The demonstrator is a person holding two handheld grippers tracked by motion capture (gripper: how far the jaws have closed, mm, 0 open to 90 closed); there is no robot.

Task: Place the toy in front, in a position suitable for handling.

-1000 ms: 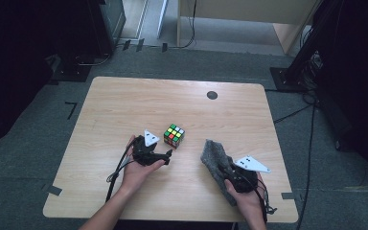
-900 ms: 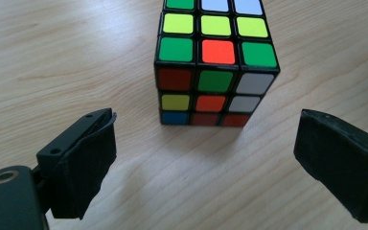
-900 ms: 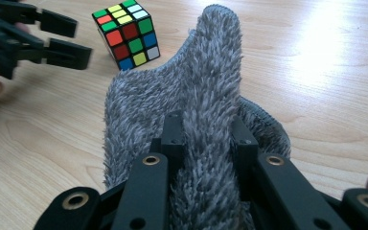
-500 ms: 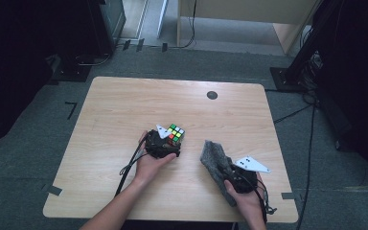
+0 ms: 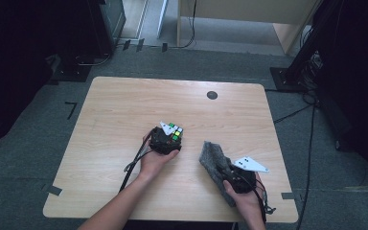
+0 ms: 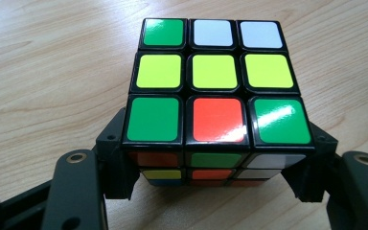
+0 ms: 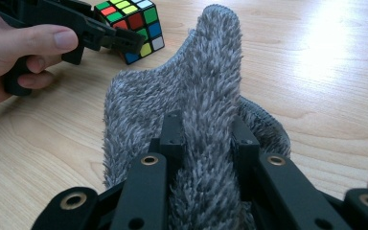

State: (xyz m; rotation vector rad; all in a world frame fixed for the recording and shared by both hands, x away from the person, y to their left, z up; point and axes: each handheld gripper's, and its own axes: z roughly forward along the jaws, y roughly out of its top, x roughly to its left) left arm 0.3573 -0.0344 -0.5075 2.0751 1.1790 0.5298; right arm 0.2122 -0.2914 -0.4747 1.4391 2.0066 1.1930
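Note:
A scrambled Rubik's cube (image 5: pixel 176 129) (image 6: pixel 213 76) sits on the wooden table (image 5: pixel 124 110), a little right of centre. My left gripper (image 5: pixel 171 138) (image 6: pixel 214 167) has just been closing its jaws, and its pads now press on the cube's two lower sides. In the right gripper view the cube (image 7: pixel 134 24) lies at the far left with the left gripper (image 7: pixel 115 40) around it. My right gripper (image 5: pixel 227 172) (image 7: pixel 206 132) is shut on a fuzzy grey cloth (image 5: pixel 213 158) (image 7: pixel 211 57), which stands up in a fold between its jaws near the table's front right.
A small black round disc (image 5: pixel 212 95) lies near the far edge of the table. The left gripper's cable (image 5: pixel 133 163) trails back toward the front edge. Dark stands and cables surround the table on the grey floor.
My left gripper moved right onto the cube and its jaws closed on the cube's sides. The right gripper and the cloth kept still.

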